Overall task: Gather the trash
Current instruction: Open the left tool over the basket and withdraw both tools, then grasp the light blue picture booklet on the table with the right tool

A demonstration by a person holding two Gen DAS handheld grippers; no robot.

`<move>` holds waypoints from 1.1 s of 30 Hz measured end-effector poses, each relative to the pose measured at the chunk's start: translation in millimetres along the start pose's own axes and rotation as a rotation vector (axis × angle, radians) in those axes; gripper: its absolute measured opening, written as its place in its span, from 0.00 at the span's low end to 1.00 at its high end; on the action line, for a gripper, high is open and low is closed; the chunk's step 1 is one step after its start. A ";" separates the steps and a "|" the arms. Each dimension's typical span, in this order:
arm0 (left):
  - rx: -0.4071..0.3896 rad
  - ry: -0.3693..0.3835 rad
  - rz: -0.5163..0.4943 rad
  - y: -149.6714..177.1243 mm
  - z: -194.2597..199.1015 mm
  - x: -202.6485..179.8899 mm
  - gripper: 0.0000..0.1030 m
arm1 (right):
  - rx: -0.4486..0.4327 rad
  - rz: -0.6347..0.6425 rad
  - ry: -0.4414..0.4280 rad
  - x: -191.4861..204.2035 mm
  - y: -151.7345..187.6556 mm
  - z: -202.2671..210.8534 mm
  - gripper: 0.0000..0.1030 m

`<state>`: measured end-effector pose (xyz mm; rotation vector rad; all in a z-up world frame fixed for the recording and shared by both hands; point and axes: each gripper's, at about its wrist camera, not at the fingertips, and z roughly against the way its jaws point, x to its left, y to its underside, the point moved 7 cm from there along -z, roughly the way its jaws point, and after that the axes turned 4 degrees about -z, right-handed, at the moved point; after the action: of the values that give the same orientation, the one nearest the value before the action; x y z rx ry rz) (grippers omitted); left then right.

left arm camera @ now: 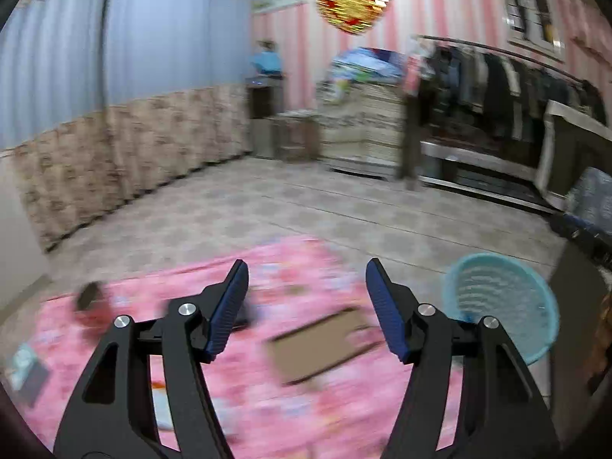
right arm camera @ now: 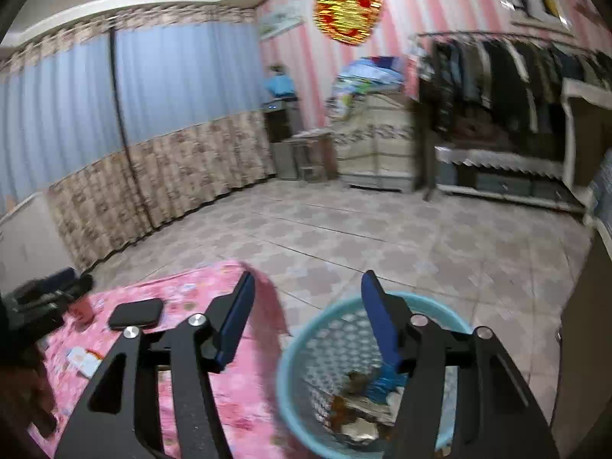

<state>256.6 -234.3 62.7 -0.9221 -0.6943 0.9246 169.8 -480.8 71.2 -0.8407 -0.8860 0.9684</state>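
No text can be read; the heart-shaped wall ornament (right arm camera: pixel 347 12) seems too blurred.

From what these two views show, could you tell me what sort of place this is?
Most likely a bedroom in a home: a rack of hanging clothes along the pink striped wall, folded bedding piled on a cabinet, and full-width curtains.

Both wrist cams look fwd and slightly down along own claw; shared: pink surface (left arm camera: pixel 290 413), blue basket (right arm camera: pixel 294 394), room beyond.
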 end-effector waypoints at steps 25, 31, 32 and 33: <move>0.246 -0.376 0.195 144.7 38.2 259.8 0.74 | 0.424 0.214 -0.300 274.6 177.1 -81.9 0.75; 0.286 -0.322 0.219 157.0 25.9 251.2 0.74 | 0.492 0.248 -0.274 290.7 204.1 -103.2 0.72; 0.287 -0.317 0.222 157.6 25.5 250.3 0.74 | 0.505 0.245 -0.272 292.9 207.8 -106.4 0.71; 0.289 -0.319 0.222 159.1 25.1 249.4 0.74 | 0.522 0.231 -0.279 294.3 210.9 -109.5 0.67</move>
<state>290.2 42.7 -38.9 -0.6071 -0.7124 1.3503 289.3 -159.8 -89.4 -0.3682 -0.7260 1.4662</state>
